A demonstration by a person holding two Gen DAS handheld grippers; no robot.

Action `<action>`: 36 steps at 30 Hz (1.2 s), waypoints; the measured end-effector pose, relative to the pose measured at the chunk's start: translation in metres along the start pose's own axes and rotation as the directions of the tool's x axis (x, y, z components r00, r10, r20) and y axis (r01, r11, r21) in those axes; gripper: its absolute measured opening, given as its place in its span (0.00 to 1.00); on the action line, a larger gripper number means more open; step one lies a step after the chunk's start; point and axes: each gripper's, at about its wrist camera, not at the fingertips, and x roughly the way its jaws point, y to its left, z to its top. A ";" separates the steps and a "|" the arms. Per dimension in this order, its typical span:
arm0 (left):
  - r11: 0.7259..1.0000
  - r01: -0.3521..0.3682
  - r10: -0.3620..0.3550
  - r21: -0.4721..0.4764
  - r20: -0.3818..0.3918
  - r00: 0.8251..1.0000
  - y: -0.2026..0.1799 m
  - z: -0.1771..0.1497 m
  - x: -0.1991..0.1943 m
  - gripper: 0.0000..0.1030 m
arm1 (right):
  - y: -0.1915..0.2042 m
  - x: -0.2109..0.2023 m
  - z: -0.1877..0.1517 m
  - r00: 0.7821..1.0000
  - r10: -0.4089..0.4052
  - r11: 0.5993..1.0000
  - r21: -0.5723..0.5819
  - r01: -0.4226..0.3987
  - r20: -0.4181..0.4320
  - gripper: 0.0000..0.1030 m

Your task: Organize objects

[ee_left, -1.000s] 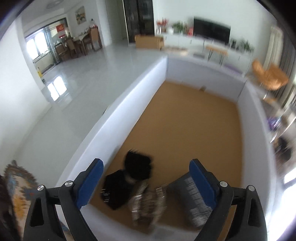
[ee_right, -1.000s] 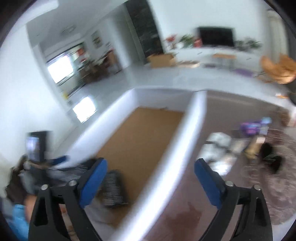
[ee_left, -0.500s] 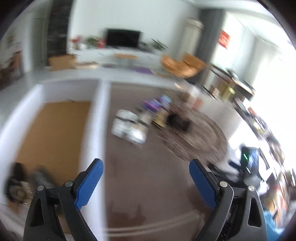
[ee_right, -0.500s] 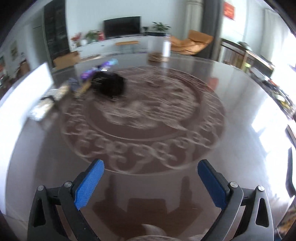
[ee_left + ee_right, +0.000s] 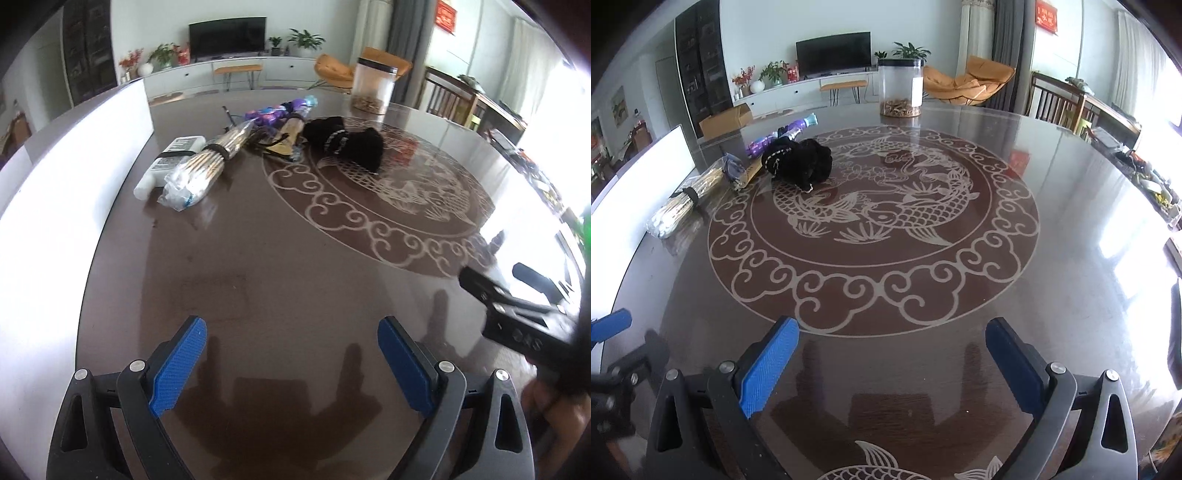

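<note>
Loose objects lie at the table's far left. A black fabric bundle (image 5: 347, 142) (image 5: 798, 162) lies on the fish pattern's edge. Beside it are a bagged bundle of wooden sticks (image 5: 203, 168) (image 5: 687, 203), a white box (image 5: 166, 162), a purple packet (image 5: 277, 112) (image 5: 779, 138) and a tan item (image 5: 286, 134). My left gripper (image 5: 291, 363) is open and empty, low over the near table. My right gripper (image 5: 892, 363) is open and empty, also over the near table, far from the objects. The right gripper's body (image 5: 517, 321) shows in the left wrist view.
The round brown table (image 5: 1071, 258) has a glossy top with a fish design. A white box wall (image 5: 55, 184) (image 5: 639, 177) stands along the left edge. A clear jar (image 5: 373, 88) (image 5: 900, 88) with brown contents stands at the far side. Chairs and shelves lie beyond.
Both grippers have swung from the white cardboard-floored box on the left to over the round table. They stay open and empty. The views are now steady and sharp.
</note>
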 end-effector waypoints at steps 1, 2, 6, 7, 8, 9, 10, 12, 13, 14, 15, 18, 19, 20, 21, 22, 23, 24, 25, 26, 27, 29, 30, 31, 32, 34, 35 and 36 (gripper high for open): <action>1.000 -0.003 0.003 -0.004 0.003 1.000 0.000 0.001 0.002 0.92 | 0.001 0.000 0.000 1.000 0.001 1.000 -0.002 -0.001 -0.004 0.99; 1.000 -0.008 0.008 -0.006 0.008 1.000 0.000 0.002 0.004 0.92 | 0.001 0.000 0.000 1.000 0.002 1.000 -0.004 -0.002 -0.007 0.99; 1.000 -0.027 0.027 -0.004 -0.001 1.000 0.003 0.005 0.018 0.92 | 0.002 0.003 -0.001 1.000 0.008 1.000 -0.004 -0.008 -0.018 0.99; 0.999 -0.040 0.040 0.004 0.010 0.999 0.002 0.004 0.019 0.92 | 0.002 0.003 -0.001 1.000 0.009 1.000 -0.004 -0.009 -0.019 0.99; 0.999 -0.050 0.050 0.015 0.012 0.999 0.001 0.004 0.021 0.92 | 0.001 0.003 0.000 1.000 0.009 1.000 -0.003 -0.009 -0.020 0.99; 0.998 -0.061 0.061 0.028 0.015 0.998 -0.001 0.003 0.023 0.92 | 0.001 0.003 -0.001 1.000 0.010 1.000 -0.002 -0.010 -0.022 0.99; 0.997 -0.070 0.069 0.039 0.018 0.997 -0.002 0.003 0.026 0.92 | 0.001 0.004 -0.001 1.000 0.011 1.000 -0.001 -0.011 -0.026 0.99; 0.997 -0.068 0.067 0.044 0.029 0.997 -0.002 0.003 0.026 0.93 | 0.000 0.005 0.000 0.999 0.012 1.000 0.001 -0.012 -0.032 0.99; 0.997 -0.068 0.067 0.043 0.027 0.997 -0.001 0.003 0.027 0.95 | 0.000 0.006 0.000 0.999 0.013 1.000 0.003 -0.013 -0.034 0.99; 0.997 -0.069 0.068 0.041 0.024 0.997 -0.001 0.004 0.027 0.99 | 0.000 0.006 0.000 0.999 0.014 1.000 0.005 -0.014 -0.035 0.99; 0.997 -0.068 0.068 0.041 0.018 0.998 -0.001 0.004 0.028 1.00 | -0.001 0.007 0.000 0.999 0.016 1.000 0.009 -0.016 -0.038 0.99; 0.997 -0.067 0.067 0.040 0.016 0.998 -0.001 0.006 0.030 1.00 | -0.003 0.007 0.000 0.999 0.020 1.000 0.018 -0.020 -0.042 0.99; 0.997 -0.067 0.067 0.040 0.016 0.998 -0.001 0.006 0.030 1.00 | -0.003 0.007 0.000 0.999 0.019 1.000 0.017 -0.019 -0.042 0.99; 0.997 -0.067 0.067 0.040 0.016 0.998 -0.001 0.006 0.030 1.00 | -0.002 0.007 0.000 0.999 0.018 1.000 0.015 -0.017 -0.043 0.99; 0.997 -0.067 0.067 0.041 0.016 0.998 -0.001 0.006 0.030 1.00 | -0.002 0.007 0.000 0.999 0.015 1.000 0.012 -0.015 -0.045 0.99; 0.997 -0.067 0.067 0.041 0.017 0.998 -0.001 0.006 0.030 1.00 | -0.001 0.008 0.000 0.999 0.014 1.000 0.011 -0.013 -0.046 0.99; 0.997 -0.067 0.066 0.041 0.017 0.998 -0.001 0.006 0.030 1.00 | -0.001 0.008 0.000 0.999 0.013 1.000 0.009 -0.012 -0.047 0.99; 0.997 -0.067 0.067 0.041 0.017 0.998 -0.001 0.006 0.030 1.00 | -0.001 0.008 0.000 0.999 0.011 1.000 0.007 -0.011 -0.048 0.99; 0.997 -0.067 0.066 0.041 0.017 0.998 -0.001 0.006 0.030 1.00 | -0.001 0.008 0.000 0.999 0.010 1.000 0.006 -0.010 -0.049 0.99; 0.997 -0.067 0.066 0.041 0.017 0.998 -0.001 0.006 0.030 1.00 | -0.001 0.008 0.000 0.999 0.009 1.000 0.005 -0.009 -0.050 0.99; 0.997 -0.067 0.066 0.041 0.017 0.998 -0.001 0.006 0.030 1.00 | -0.001 0.008 0.001 0.999 0.009 1.000 0.003 -0.008 -0.052 1.00; 0.997 -0.067 0.066 0.041 0.017 0.998 -0.001 0.006 0.030 1.00 | 0.000 0.009 0.001 0.999 0.006 1.000 0.000 -0.006 -0.053 1.00; 0.997 -0.067 0.066 0.041 0.017 0.998 -0.001 0.006 0.030 1.00 | 0.000 0.009 0.001 0.999 0.005 1.000 -0.001 -0.005 -0.054 1.00; 0.997 -0.067 0.066 0.041 0.017 0.998 -0.001 0.006 0.030 1.00 | 0.000 0.009 0.001 0.999 0.004 1.000 -0.002 -0.004 -0.055 1.00; 0.997 -0.067 0.066 0.041 0.017 0.998 -0.001 0.006 0.030 1.00 | 0.000 0.009 0.001 0.998 0.004 1.000 -0.003 -0.004 -0.055 1.00; 0.997 -0.067 0.066 0.041 0.017 0.998 -0.001 0.006 0.030 1.00 | 0.000 0.009 0.001 0.998 0.004 1.000 -0.002 -0.004 -0.055 1.00; 0.997 -0.067 0.066 0.041 0.017 0.998 -0.001 0.006 0.030 1.00 | 0.000 0.009 0.001 0.998 0.005 1.000 -0.002 -0.005 -0.055 1.00; 0.997 -0.066 0.066 0.041 0.017 0.998 -0.001 0.006 0.030 1.00 | 0.000 0.009 0.001 0.998 0.005 1.000 -0.002 -0.005 -0.055 1.00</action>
